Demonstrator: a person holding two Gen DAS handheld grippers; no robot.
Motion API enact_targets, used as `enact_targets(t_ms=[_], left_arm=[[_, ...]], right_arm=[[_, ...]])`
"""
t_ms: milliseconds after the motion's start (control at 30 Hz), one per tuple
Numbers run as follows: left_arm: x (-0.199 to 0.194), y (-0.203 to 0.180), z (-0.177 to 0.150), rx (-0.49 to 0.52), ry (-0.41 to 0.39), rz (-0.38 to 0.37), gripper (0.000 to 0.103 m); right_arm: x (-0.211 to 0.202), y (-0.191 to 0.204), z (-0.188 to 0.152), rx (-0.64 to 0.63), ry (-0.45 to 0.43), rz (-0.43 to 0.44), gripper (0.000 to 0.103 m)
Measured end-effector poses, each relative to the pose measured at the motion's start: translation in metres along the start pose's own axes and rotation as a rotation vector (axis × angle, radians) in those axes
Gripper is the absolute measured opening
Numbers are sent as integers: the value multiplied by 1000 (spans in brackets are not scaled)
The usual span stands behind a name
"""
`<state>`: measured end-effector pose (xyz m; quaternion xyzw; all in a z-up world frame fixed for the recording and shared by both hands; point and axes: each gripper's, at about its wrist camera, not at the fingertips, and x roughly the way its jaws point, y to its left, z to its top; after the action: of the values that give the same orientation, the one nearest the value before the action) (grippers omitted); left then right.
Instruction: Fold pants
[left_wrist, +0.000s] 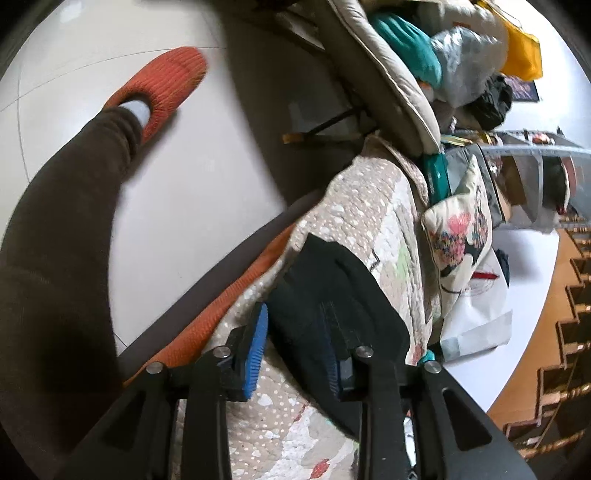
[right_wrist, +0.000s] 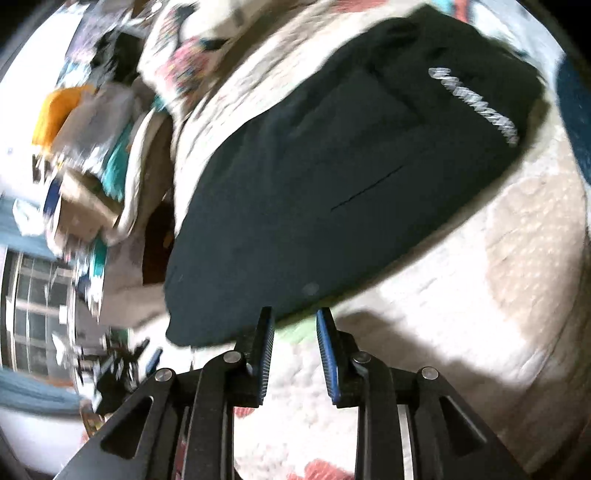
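Observation:
The black pants (right_wrist: 332, 177) lie folded on a beige quilted bedspread (right_wrist: 498, 277), with a silver lettering strip near their far right end. My right gripper (right_wrist: 293, 321) is open and empty, its tips just short of the pants' near edge. In the left wrist view, a black end of the pants (left_wrist: 325, 295) lies between the blue pads of my left gripper (left_wrist: 295, 332). The jaws stand wide apart. The fabric drapes over the right finger and hides most of it.
The bed's left edge drops to a pale tiled floor (left_wrist: 166, 184). The person's dark-trousered leg and orange slipper (left_wrist: 162, 88) stand there. A patterned cushion (left_wrist: 458, 236) and piled clothes and bags (left_wrist: 424, 55) sit beyond the pants. Wooden stairs (left_wrist: 561, 314) are at right.

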<state>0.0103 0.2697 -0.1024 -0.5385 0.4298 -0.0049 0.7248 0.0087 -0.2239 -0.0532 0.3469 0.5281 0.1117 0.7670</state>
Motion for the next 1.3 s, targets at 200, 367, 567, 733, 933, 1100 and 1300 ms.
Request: enact_targets(t_ms=[200, 367, 567, 733, 933, 1100, 1300], left_arm=[[20, -8, -18, 36, 54, -27, 37], [35, -8, -31, 50, 86, -35, 39], [45, -5, -31, 43, 77, -47, 43], [54, -4, -28, 27, 75, -68, 43], [64, -6, -23, 23, 79, -88, 50], [69, -5, -18, 34, 72, -95, 53], [72, -2, -20, 58, 52, -61, 57]], right_arm=[[13, 54, -9, -237, 47, -43, 30], [41, 107, 0, -430, 127, -67, 39], [89, 173, 20, -671, 196, -79, 56], [137, 212, 41, -731, 295, -43, 57], [197, 261, 46, -854, 409, -42, 58], [247, 282, 31, -1041, 493, -166, 60], [292, 290, 13, -1195, 559, -276, 65]])
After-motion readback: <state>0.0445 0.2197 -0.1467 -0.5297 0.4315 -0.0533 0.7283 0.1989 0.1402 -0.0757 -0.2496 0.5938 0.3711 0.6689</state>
